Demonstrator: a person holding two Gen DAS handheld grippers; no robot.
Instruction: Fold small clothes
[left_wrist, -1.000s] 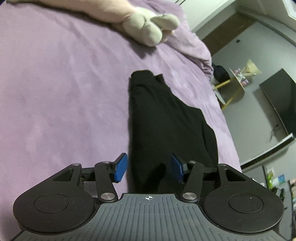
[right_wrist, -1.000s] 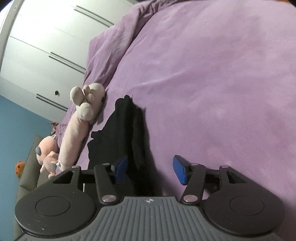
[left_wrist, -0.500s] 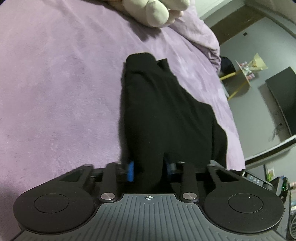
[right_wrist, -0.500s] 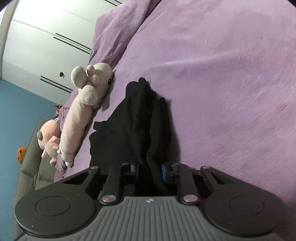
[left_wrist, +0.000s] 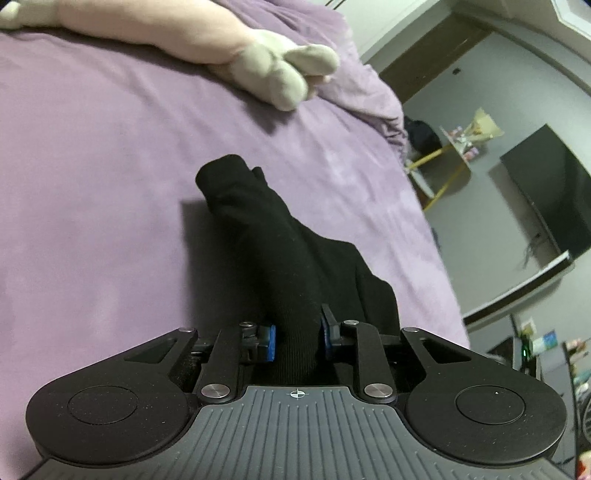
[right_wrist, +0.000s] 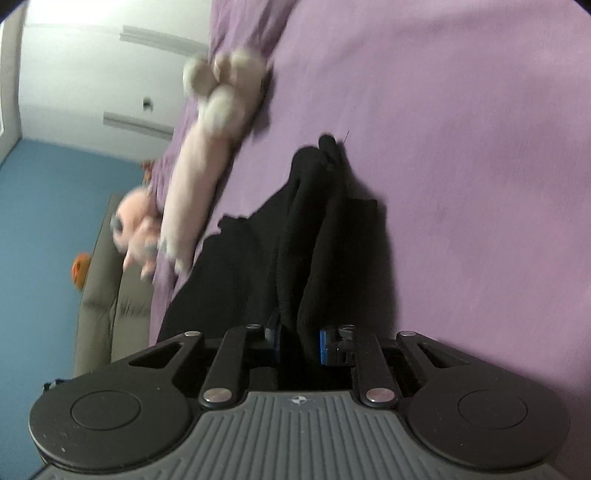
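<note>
The left hand-held gripper (left_wrist: 297, 341) pinches a bunched edge of the black garment (left_wrist: 269, 236) between its blue pads, and the right hand-held gripper (right_wrist: 298, 341) pinches another bunched edge (right_wrist: 306, 236). The garment rises off the purple bed (left_wrist: 92, 166), its far end near a plush toy (left_wrist: 273, 74).

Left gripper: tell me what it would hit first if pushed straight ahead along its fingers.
The left gripper is already shut on the black garment, so it would only bunch that cloth forward. Beyond its far end lies the purple bedspread, then probably the plush toy; depth is unclear.
</note>
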